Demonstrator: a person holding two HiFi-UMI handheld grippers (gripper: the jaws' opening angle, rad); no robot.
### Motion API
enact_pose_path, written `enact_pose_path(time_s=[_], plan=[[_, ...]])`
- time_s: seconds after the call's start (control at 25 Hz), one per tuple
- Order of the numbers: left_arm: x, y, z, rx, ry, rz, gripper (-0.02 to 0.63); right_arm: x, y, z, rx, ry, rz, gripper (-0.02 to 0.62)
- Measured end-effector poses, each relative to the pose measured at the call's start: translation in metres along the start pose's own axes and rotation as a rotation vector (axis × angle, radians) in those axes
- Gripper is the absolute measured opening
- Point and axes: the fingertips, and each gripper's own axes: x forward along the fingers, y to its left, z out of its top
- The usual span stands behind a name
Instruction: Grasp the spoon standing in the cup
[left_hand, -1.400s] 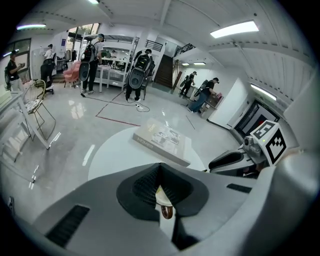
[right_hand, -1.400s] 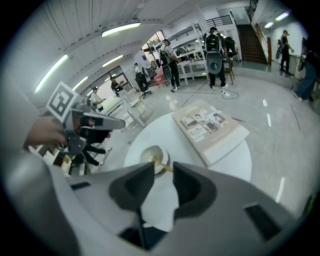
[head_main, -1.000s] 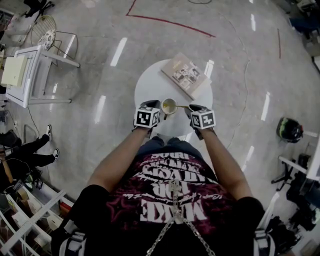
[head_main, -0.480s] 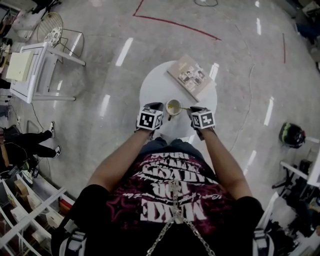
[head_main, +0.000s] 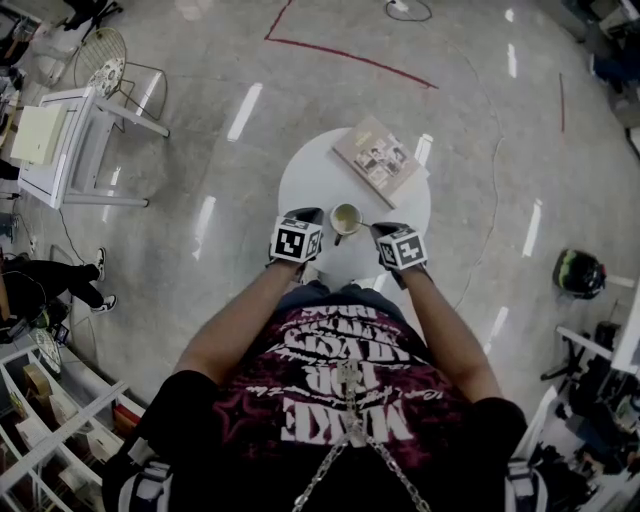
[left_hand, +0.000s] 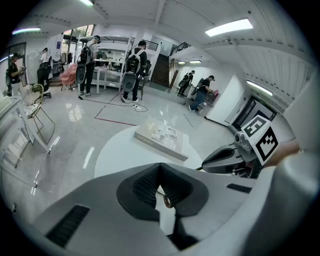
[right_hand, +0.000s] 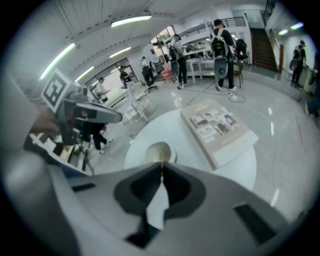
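A small cup (head_main: 346, 217) stands near the front of the round white table (head_main: 310, 175). The spoon (head_main: 362, 223) leans in it, its thin handle pointing right. My right gripper (head_main: 375, 228) is shut on that handle. In the right gripper view the gold handle (right_hand: 161, 169) runs from the cup (right_hand: 159, 151) into the closed tips of the right gripper (right_hand: 161, 166). My left gripper (head_main: 316, 218) sits against the cup's left side. In the left gripper view, the left gripper (left_hand: 160, 170) has its jaws together with a small ring-like piece pinched between them, apparently the cup's handle; the cup itself is hidden.
A book (head_main: 378, 160) lies on the far right part of the table. A white side table (head_main: 60, 140) and wire chair (head_main: 100, 60) stand far left, and a helmet (head_main: 578, 270) lies on the floor at right. Several people (left_hand: 132, 65) stand in the background.
The head view has shifted a little. The right gripper's cube has turned slightly. Cup, spoon and left gripper stay where they were on the table.
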Motion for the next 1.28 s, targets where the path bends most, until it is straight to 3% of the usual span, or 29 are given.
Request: enact_pose_path(time_s=[0.48, 1.28], plan=[[-0.020, 0.003, 0.014, -0.017, -0.068, -0.009, 0.025, -0.036, 0.012, 0.013, -0.039, -0.094, -0.010, 0.035], [-0.073, -0.044, 0.065, 0.100, -0.240, -0.065, 0.025, -0.122, 0.048, 0.058, -0.087, -0.285, -0.013, 0.035]])
